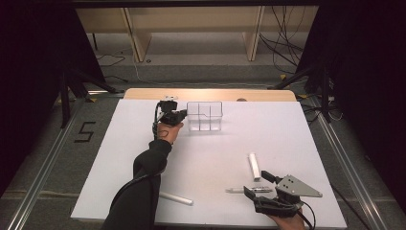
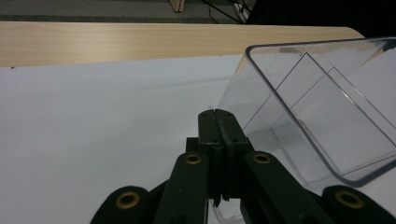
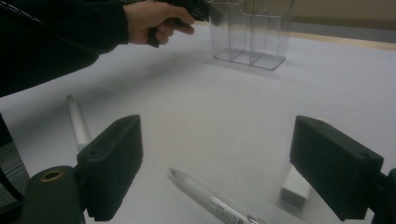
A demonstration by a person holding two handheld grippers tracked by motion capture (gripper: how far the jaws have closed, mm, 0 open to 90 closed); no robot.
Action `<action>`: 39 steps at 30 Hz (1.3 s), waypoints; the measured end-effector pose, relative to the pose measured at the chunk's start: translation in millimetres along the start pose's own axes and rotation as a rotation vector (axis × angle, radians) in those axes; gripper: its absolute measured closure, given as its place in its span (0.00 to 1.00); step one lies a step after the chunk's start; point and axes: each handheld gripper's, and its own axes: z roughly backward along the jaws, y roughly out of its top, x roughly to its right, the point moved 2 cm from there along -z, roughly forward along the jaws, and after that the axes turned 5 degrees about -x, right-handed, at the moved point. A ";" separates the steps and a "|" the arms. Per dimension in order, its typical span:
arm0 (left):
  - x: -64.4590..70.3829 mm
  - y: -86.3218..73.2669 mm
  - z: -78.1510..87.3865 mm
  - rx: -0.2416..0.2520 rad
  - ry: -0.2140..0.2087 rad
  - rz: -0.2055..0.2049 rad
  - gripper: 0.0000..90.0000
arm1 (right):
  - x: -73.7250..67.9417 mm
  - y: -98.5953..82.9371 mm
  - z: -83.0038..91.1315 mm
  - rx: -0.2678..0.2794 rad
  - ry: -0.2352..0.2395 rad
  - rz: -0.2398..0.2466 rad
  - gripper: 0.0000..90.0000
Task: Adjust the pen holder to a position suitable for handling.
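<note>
Three long white things are still loose on the white table (image 1: 143,143), so pretty much everything's left to do. The clear plastic compartment organizer (image 1: 205,116) at the far middle looks empty. The left gripper (image 2: 218,115) has its jaws closed on the organizer's rim, apparently steadying it. The right gripper (image 3: 217,163), jaws wide apart and empty, hangs over a translucent white pen (image 3: 210,198) near the right front edge. A white capped tube (image 1: 254,165) lies just beyond, and a white stick (image 1: 176,198) sits near left.

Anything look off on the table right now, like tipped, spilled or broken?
Nothing spilled or broken. The clear organizer stands upright at the far side, with the left claw shut on its wall. Two white tubes and a pen lie loose near the open right claw, at different angles.
</note>
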 end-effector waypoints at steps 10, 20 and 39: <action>2.6 0.1 -2.7 0.003 0.000 0.002 0.99 | -0.4 -0.2 0.1 0.000 0.001 -0.001 0.20; -12.3 1.7 22.1 -0.005 0.037 0.025 0.81 | 0.3 -0.4 1.1 0.002 -0.002 0.000 0.20; 2.3 -35.2 103.2 -0.162 -0.147 -0.228 0.38 | -2.3 -0.6 -0.9 -0.005 -0.004 0.001 0.20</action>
